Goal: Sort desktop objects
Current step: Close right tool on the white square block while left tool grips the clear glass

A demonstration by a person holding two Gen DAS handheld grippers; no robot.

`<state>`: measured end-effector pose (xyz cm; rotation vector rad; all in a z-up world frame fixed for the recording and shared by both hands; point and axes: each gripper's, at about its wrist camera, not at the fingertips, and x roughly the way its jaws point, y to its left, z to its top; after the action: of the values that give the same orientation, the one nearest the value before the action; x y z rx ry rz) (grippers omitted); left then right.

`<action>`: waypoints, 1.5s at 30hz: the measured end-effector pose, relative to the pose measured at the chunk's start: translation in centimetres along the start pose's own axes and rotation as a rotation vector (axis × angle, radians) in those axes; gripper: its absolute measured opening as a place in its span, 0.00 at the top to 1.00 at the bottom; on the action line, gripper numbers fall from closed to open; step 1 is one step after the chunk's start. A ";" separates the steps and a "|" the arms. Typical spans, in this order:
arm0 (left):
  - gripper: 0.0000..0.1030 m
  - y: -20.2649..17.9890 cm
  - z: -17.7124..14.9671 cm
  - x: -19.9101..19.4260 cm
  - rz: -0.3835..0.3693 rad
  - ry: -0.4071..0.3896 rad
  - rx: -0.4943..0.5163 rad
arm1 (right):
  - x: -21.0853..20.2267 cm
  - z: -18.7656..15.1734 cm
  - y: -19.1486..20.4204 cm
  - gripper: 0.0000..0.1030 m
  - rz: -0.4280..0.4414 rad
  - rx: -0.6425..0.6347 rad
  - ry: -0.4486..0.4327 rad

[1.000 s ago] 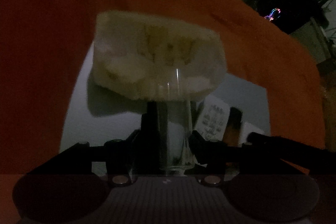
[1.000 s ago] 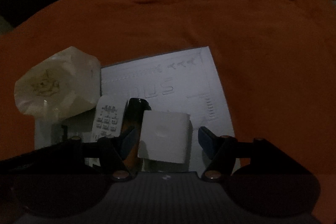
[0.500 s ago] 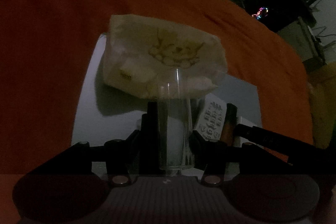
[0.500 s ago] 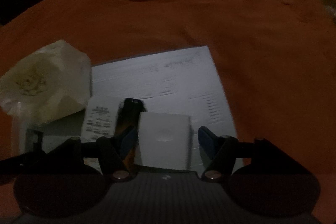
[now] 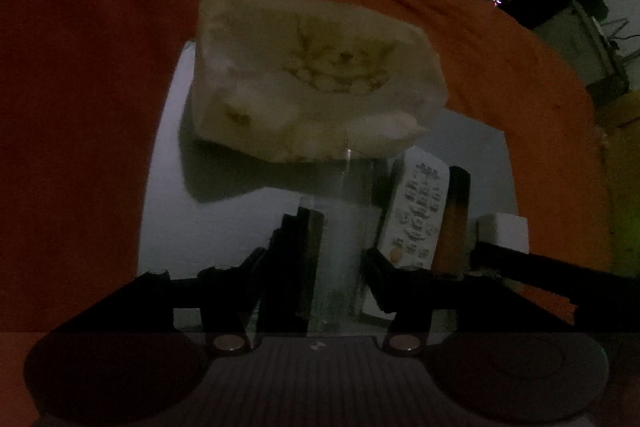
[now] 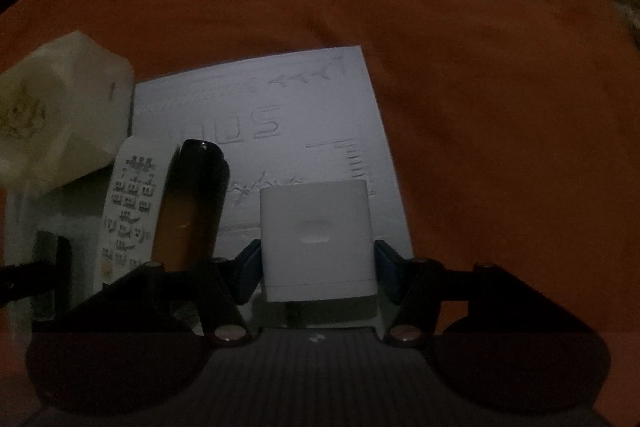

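We are closing the right gripper around the white box, its blue pads now meeting the box's sides on the white sheet. The left gripper is straddling a clear glass; whether it grips, we cannot tell. The remote and dark bottle at nine o'clock are still awaiting sorting

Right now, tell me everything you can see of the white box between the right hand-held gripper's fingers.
The white box is a plain, smooth, matte block with rounded edges and a shallow oval dimple on its face. It stands on the white mat, right of the amber bottle. The right hand-held gripper has been closing; its blue pads flank both sides, apparently touching.
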<state>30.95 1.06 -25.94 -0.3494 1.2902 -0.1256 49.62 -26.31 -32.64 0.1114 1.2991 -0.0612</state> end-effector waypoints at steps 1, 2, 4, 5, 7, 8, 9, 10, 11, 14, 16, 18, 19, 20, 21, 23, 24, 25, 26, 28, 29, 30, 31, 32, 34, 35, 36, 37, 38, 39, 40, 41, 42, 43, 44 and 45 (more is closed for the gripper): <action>0.52 -0.1 0.0 0.0 0.005 0.002 0.011 | -0.2 -0.7 0.0 0.40 0.000 0.001 -0.001; 0.52 -0.2 0.0 0.0 0.011 0.003 0.019 | -0.5 -1.0 0.0 0.40 0.000 0.000 -0.001; 0.52 -0.4 0.0 -0.1 0.020 -0.003 0.033 | -0.7 -1.1 0.1 0.40 -0.002 -0.003 0.000; 0.52 -0.5 -0.1 -0.1 0.023 -0.009 0.038 | -0.2 -0.6 0.0 0.40 -0.002 -0.002 0.000; 0.55 -0.5 -0.2 -0.5 0.027 -0.032 0.044 | 0.1 -0.5 -0.1 0.40 0.000 0.001 -0.006; 0.56 -0.5 -0.3 -0.7 0.027 -0.044 0.045 | -0.1 -0.8 -0.1 0.40 0.000 0.000 -0.009; 0.58 -0.6 -0.3 -0.9 0.019 -0.055 0.044 | -0.6 -1.4 0.0 0.41 -0.002 -0.003 -0.012; 0.62 -0.9 -0.1 -0.9 0.009 -0.060 0.045 | -1.0 -1.9 0.1 0.41 -0.003 -0.005 -0.014; 0.64 -1.0 -0.1 -1.2 0.000 -0.065 0.056 | -1.0 -1.9 0.1 0.41 -0.005 -0.008 -0.016; 0.74 -1.7 0.2 -2.1 0.000 -0.087 0.102 | -1.7 -2.6 0.1 0.41 -0.007 -0.013 -0.018; 0.75 -1.8 0.4 -2.5 -0.003 -0.095 0.105 | -1.7 -2.6 0.2 0.41 -0.006 -0.015 -0.017; 0.75 -1.7 0.6 -2.8 0.000 -0.099 0.101 | -2.6 -3.5 0.3 0.42 -0.004 -0.023 -0.016; 0.75 -1.7 0.6 -2.9 0.004 -0.096 0.101 | -4.5 -5.3 0.3 0.42 -0.002 -0.027 -0.014; 0.75 -1.6 0.7 -2.9 0.006 -0.093 0.102 | -6.0 -6.5 0.2 0.42 0.001 -0.032 -0.008; 0.75 -1.5 0.7 -3.1 0.005 -0.087 0.107 | -6.6 -7.0 0.1 0.42 0.004 -0.039 0.002; 0.75 -1.6 0.7 -3.2 0.013 -0.077 0.124 | -7.2 -7.3 0.2 0.42 0.009 -0.066 0.013; 0.75 -1.8 0.9 -3.1 0.030 -0.074 0.138 | -7.3 -7.2 0.3 0.42 0.010 -0.083 0.015; 0.75 -2.0 1.1 -3.1 0.048 -0.070 0.154 | -7.4 -7.2 0.4 0.42 0.005 -0.099 0.014; 0.75 -1.9 0.9 -3.1 0.070 -0.068 0.173 | -7.5 -7.1 0.4 0.42 -0.004 -0.113 0.012; 0.74 -1.6 0.7 -3.0 0.108 -0.060 0.203 | -7.3 -7.0 0.4 0.42 -0.026 -0.129 0.012; 0.74 -1.4 0.6 -3.0 0.128 -0.063 0.216 | -7.1 -7.0 0.3 0.42 -0.032 -0.134 0.015; 0.74 -1.3 0.5 -3.0 0.149 -0.066 0.229 | -6.8 -7.0 0.3 0.42 -0.033 -0.139 0.017; 0.74 -1.1 0.5 -3.0 0.169 -0.070 0.240 | -6.5 -6.9 0.2 0.42 -0.034 -0.145 0.018; 0.74 -0.8 0.6 -2.9 0.182 -0.073 0.244 | -6.3 -6.9 0.2 0.41 -0.034 -0.152 0.018; 0.74 0.2 0.7 -2.5 0.178 -0.053 0.232 | -5.8 -6.7 0.1 0.40 -0.038 -0.166 0.018; 0.74 0.6 0.7 -2.3 0.163 -0.045 0.227 | -5.7 -6.5 0.0 0.39 -0.039 -0.167 0.013; 0.74 0.9 0.8 -2.1 0.150 -0.036 0.230 | -5.8 -6.4 -0.1 0.38 -0.039 -0.161 0.005; 0.71 1.0 0.7 -1.8 0.149 -0.033 0.233 | -5.8 -6.2 -0.2 0.34 -0.038 -0.154 -0.003; 0.68 1.1 0.7 -1.6 0.158 -0.032 0.235 | -5.8 -6.1 -0.3 0.30 -0.041 -0.152 -0.009; 0.66 1.1 0.7 -1.4 0.167 -0.030 0.232 | -5.7 -6.2 -0.3 0.28 -0.048 -0.153 -0.012; 0.66 1.1 0.7 -1.1 0.175 -0.026 0.229 | -5.7 -6.2 -0.4 0.26 -0.055 -0.154 -0.015; 0.66 1.1 0.8 -0.9 0.174 -0.016 0.228 | -5.6 -6.2 -0.4 0.26 -0.062 -0.155 -0.018; 0.66 0.9 0.9 -0.7 0.160 -0.009 0.230 | -5.6 -6.2 -0.5 0.26 -0.069 -0.155 -0.021; 0.66 0.7 1.1 -0.7 0.147 -0.007 0.232 | -5.5 -6.3 -0.5 0.27 -0.070 -0.154 -0.025; 0.66 0.7 1.2 -0.5 0.144 -0.006 0.235 | -5.4 -6.5 -0.6 0.30 -0.064 -0.150 -0.031; 0.66 0.6 1.3 -0.4 0.148 -0.005 0.233 | -5.3 -6.6 -0.7 0.31 -0.054 -0.143 -0.037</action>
<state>32.00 2.01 -25.46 -0.0540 1.2765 -0.1476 41.81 -26.30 -29.30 -0.0475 1.2652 -0.0163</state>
